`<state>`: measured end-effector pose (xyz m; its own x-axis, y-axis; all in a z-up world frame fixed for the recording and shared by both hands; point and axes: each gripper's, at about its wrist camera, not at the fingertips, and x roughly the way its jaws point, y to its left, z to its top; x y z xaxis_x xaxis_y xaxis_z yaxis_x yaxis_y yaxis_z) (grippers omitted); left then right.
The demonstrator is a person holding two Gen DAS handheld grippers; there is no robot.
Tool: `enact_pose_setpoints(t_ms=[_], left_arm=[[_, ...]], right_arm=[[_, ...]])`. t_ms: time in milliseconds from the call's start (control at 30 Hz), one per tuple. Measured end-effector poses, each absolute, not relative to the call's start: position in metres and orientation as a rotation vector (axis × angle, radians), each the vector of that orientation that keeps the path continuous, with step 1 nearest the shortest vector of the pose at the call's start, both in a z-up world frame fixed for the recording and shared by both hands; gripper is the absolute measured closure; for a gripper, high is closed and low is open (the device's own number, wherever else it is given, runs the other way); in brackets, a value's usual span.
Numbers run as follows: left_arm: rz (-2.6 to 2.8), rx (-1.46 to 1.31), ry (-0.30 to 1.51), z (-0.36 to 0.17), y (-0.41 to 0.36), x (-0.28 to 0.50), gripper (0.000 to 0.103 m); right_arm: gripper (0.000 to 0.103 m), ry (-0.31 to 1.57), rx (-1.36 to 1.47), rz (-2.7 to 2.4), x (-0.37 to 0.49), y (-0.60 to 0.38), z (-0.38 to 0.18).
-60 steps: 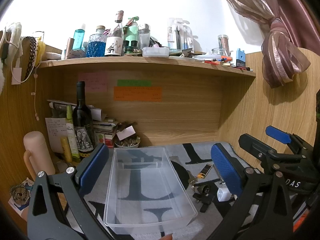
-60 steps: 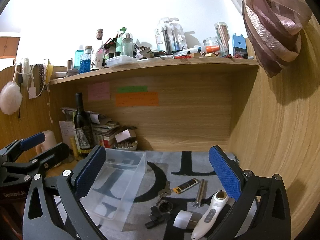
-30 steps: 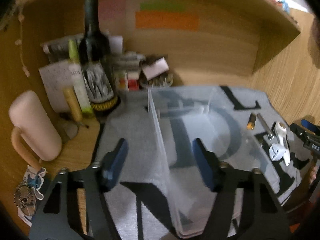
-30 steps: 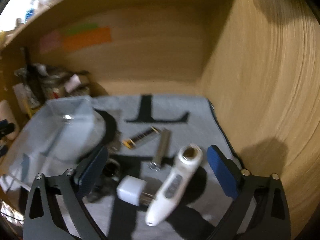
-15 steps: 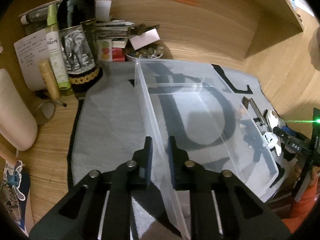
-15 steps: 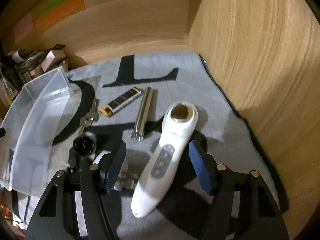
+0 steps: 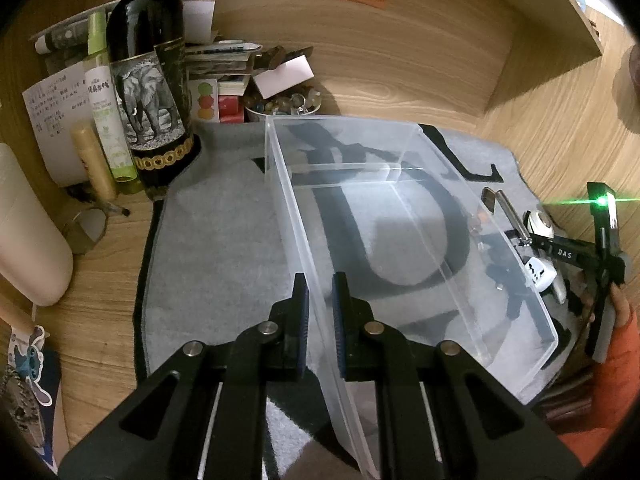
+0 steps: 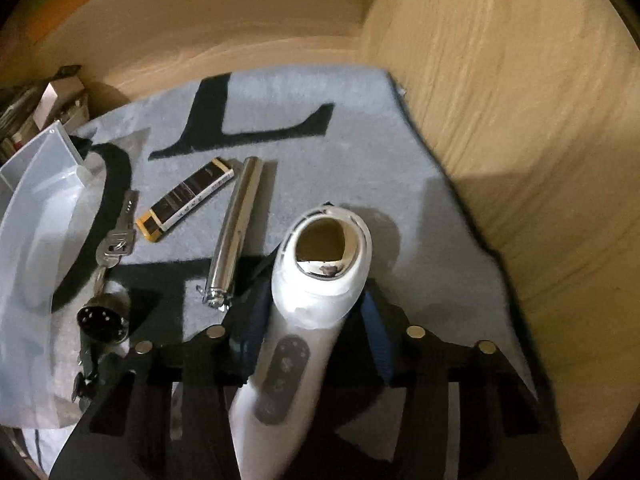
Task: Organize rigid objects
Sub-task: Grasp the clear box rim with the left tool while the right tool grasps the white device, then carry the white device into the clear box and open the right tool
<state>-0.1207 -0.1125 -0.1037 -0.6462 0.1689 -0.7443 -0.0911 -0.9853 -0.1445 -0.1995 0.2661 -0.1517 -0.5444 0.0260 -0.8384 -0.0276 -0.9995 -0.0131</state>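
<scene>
Clear plastic bin point(image 7: 400, 216) wall pinched by L gripper point(image 7: 319, 300), R gripper point(image 8: 310, 334) clamping white handheld device point(image 8: 308, 312)

The right gripper point(image 8: 312, 320) sits at the bottom centre of the frame, its 2 blue-padded fingers point(image 8: 250, 334) closed against the neck of a white handheld device point(image 8: 308, 308). The device's round head, with a dark opening, points toward the upper part of the frame; its grey button panel lies lower, between the black arms. Everything rests on a grey mat point(image 8: 360, 152) with black lettering. Left of the device lies a silver metal cylinder point(image 8: 234, 232), and beside that a black and yellow lighter point(image 8: 186, 200). Further left are keys point(image 8: 116, 240) on a ring with a black round fob point(image 8: 102, 320). A clear plastic bin point(image 8: 36, 216) fills the left edge. Wooden walls close the top and right.
</scene>
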Motion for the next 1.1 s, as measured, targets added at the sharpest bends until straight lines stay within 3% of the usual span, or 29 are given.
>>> enact_pose_setpoints(t_ms=[333, 1100], left_arm=[[2.710, -1.268, -0.167, -0.103, -0.113, -0.124, 0.091], [2.721, -1.262, -0.173, -0.103, -0.113, -0.122, 0.092]], right_arm=[[0.067, 0.008, -1.363, 2.835, -0.181, 0.263, -0.142], [0.068, -0.179, -0.862, 3.221, -0.157, 0.195, -0.017]])
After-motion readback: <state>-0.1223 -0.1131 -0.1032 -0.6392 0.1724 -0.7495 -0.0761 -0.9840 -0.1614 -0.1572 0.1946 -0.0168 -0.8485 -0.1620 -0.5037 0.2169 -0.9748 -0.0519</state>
